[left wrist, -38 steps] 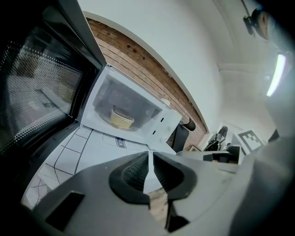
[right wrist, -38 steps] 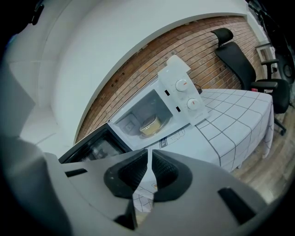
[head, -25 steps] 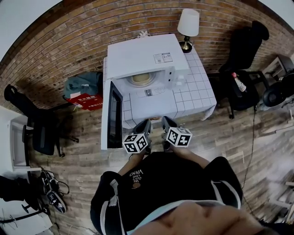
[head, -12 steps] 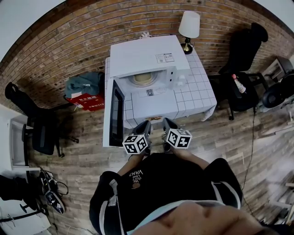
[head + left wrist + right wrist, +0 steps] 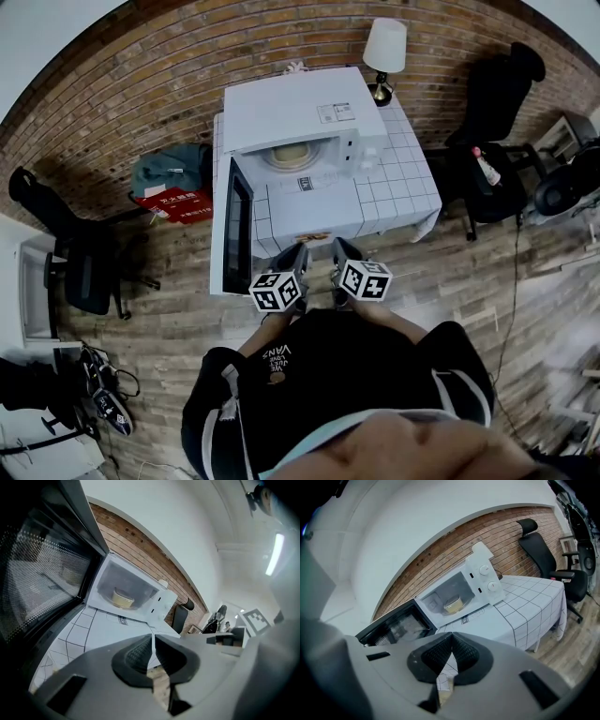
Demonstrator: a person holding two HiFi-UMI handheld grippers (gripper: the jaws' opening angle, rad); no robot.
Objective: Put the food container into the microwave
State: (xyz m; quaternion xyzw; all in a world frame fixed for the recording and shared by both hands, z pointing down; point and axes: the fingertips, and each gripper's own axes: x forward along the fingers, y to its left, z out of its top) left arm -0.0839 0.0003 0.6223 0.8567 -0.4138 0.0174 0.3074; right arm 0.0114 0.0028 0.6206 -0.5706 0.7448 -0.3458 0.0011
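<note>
A white microwave [image 5: 300,117] stands on a table with a white checked cloth [image 5: 394,187]. Its door [image 5: 234,225] hangs wide open to the left. Inside the cavity sits a round pale yellow food container [image 5: 289,157], also seen as the container [image 5: 123,599] in the left gripper view and the container [image 5: 453,605] in the right gripper view. My left gripper [image 5: 296,255] and right gripper [image 5: 341,251] are held side by side near the table's front edge, well short of the microwave. Both are shut with nothing between the jaws.
A table lamp [image 5: 384,52] stands behind the microwave at the back right. A black office chair [image 5: 492,122] is to the right, another black chair [image 5: 80,262] to the left. A teal bag and a red item [image 5: 173,187] lie on the wooden floor by the brick wall.
</note>
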